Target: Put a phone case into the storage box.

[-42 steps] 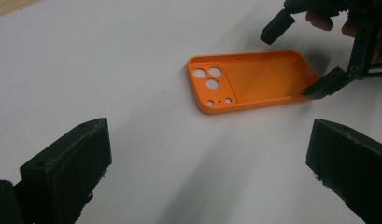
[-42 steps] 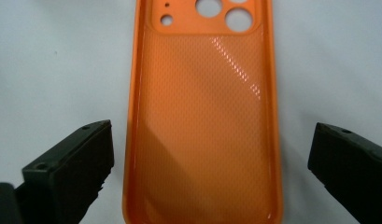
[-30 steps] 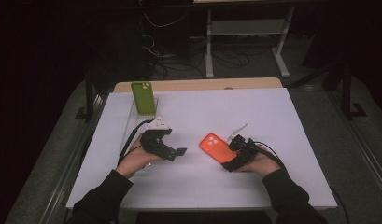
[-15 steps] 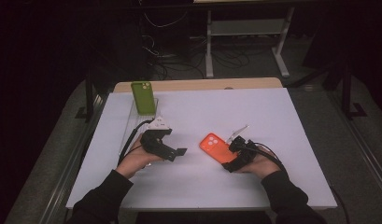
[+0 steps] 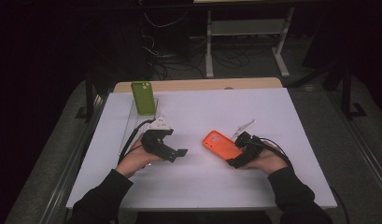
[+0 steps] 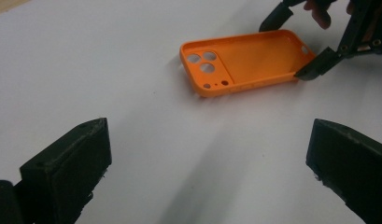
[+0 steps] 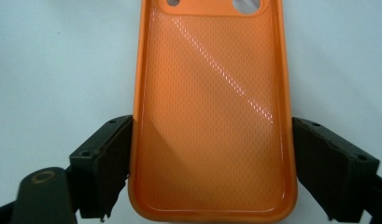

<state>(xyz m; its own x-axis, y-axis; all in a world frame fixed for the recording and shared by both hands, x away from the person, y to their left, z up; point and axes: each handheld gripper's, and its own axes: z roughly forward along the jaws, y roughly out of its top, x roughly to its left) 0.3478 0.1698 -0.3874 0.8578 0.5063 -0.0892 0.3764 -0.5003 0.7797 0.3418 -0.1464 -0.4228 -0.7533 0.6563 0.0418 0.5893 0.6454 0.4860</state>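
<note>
Pinching that light, bendy orange phone case (image 7: 212, 116) by its long edges, right gripper (image 7: 212, 177) straddles it; left gripper (image 6: 202, 177) wide open, empty.

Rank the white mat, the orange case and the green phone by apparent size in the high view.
1. White mat, by far the largest.
2 and 3. Orange case and green phone: they look about alike; the phone stands propped farther from the camera and the case lies flat, so ranking them is unsure.
</note>
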